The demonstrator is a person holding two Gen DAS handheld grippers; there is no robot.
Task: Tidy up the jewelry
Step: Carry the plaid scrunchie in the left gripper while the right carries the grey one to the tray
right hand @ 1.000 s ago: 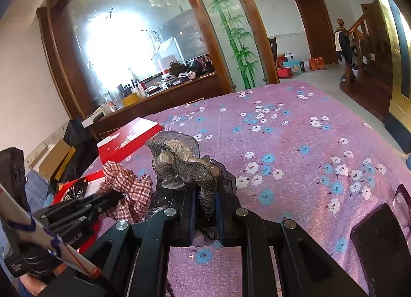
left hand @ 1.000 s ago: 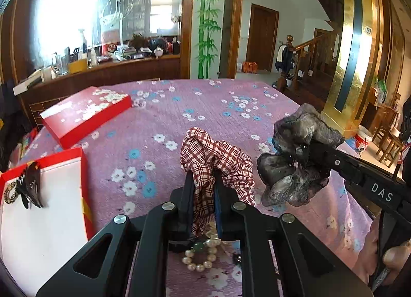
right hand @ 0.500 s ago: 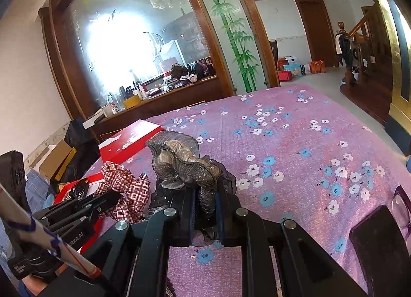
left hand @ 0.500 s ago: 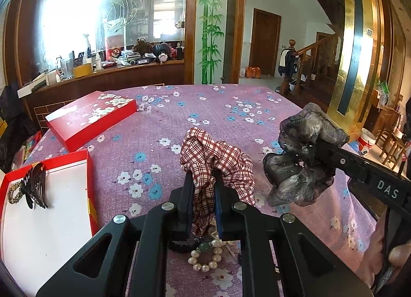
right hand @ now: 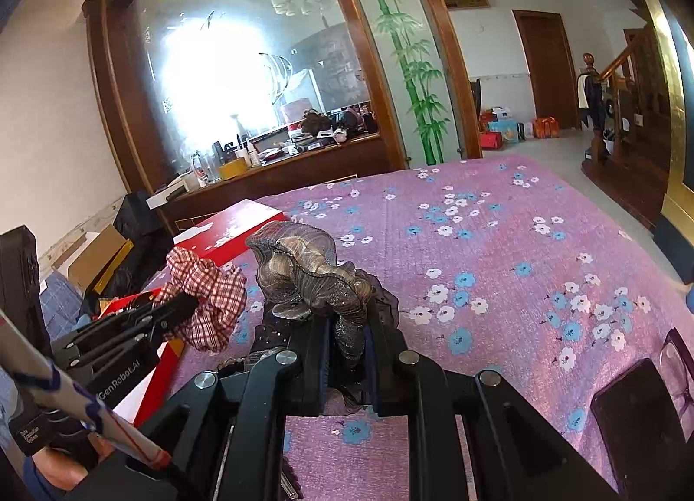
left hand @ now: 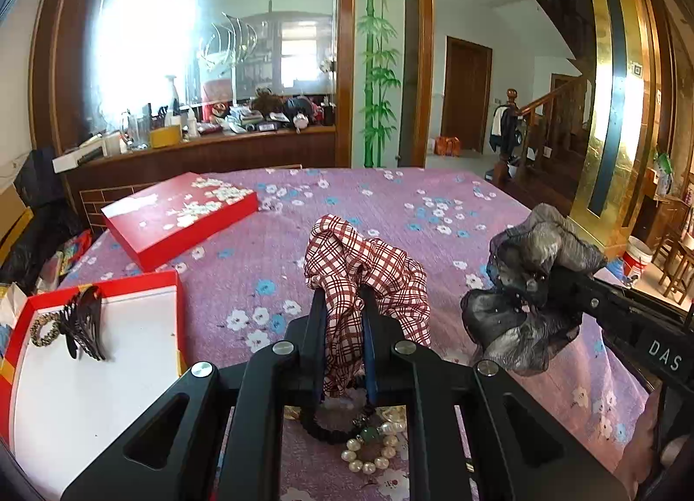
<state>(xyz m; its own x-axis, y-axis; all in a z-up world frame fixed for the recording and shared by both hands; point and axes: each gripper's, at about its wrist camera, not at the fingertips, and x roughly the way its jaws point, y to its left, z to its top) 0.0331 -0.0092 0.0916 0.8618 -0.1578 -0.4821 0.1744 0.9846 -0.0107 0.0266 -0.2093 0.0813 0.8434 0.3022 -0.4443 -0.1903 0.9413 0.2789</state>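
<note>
Two raised claws, scrunchie-clamped

Both wrist views close, angled down along claws — share purple floral tablecloth, glass partition.

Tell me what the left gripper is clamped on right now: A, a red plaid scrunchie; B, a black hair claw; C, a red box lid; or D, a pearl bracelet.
A: the left gripper is shut on the red plaid scrunchie, whose fabric is pinched between the jaws and bunches above them.
</note>
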